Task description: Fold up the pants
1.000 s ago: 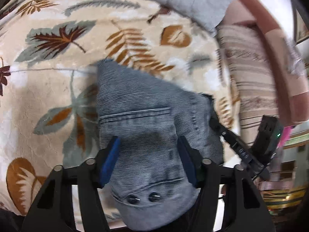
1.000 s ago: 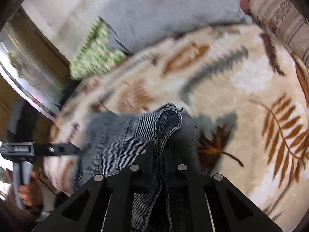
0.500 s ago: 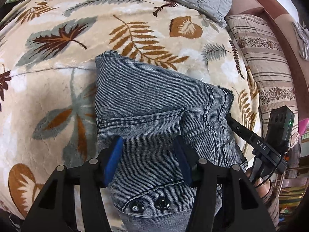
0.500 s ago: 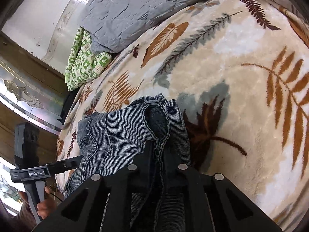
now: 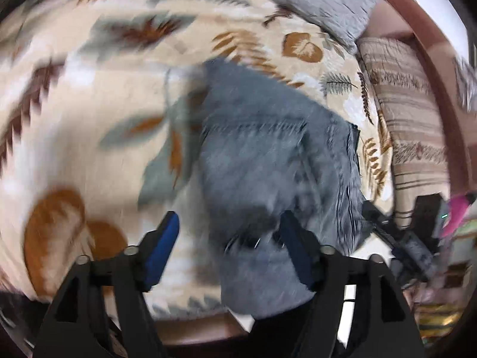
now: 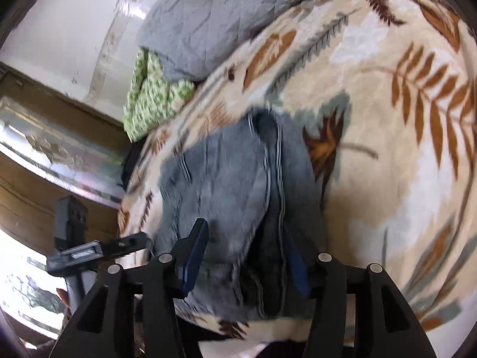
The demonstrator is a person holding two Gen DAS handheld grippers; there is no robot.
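The grey-blue denim pants (image 5: 268, 161) lie folded in a compact bundle on the leaf-print blanket (image 5: 89, 137); they also show in the right wrist view (image 6: 226, 185). My left gripper (image 5: 232, 238) is open, its blue-padded fingers spread just above the bundle's near edge, holding nothing. My right gripper (image 6: 243, 253) is open too, its fingers either side of the bundle's thick seam edge. The right gripper's body shows at the right of the left wrist view (image 5: 417, 238). Both views are motion-blurred.
A grey quilted pillow (image 6: 226, 18) and a green patterned cloth (image 6: 152, 95) lie at the far end of the bed. A striped beige cushion (image 5: 408, 125) lies along the right side. The bed's near edge runs below both grippers. The left gripper's handle (image 6: 80, 250) shows.
My right gripper has opened and let go of the pants' seam edge. My left gripper has shifted left and back, so the bundle now lies to the right of its middle.
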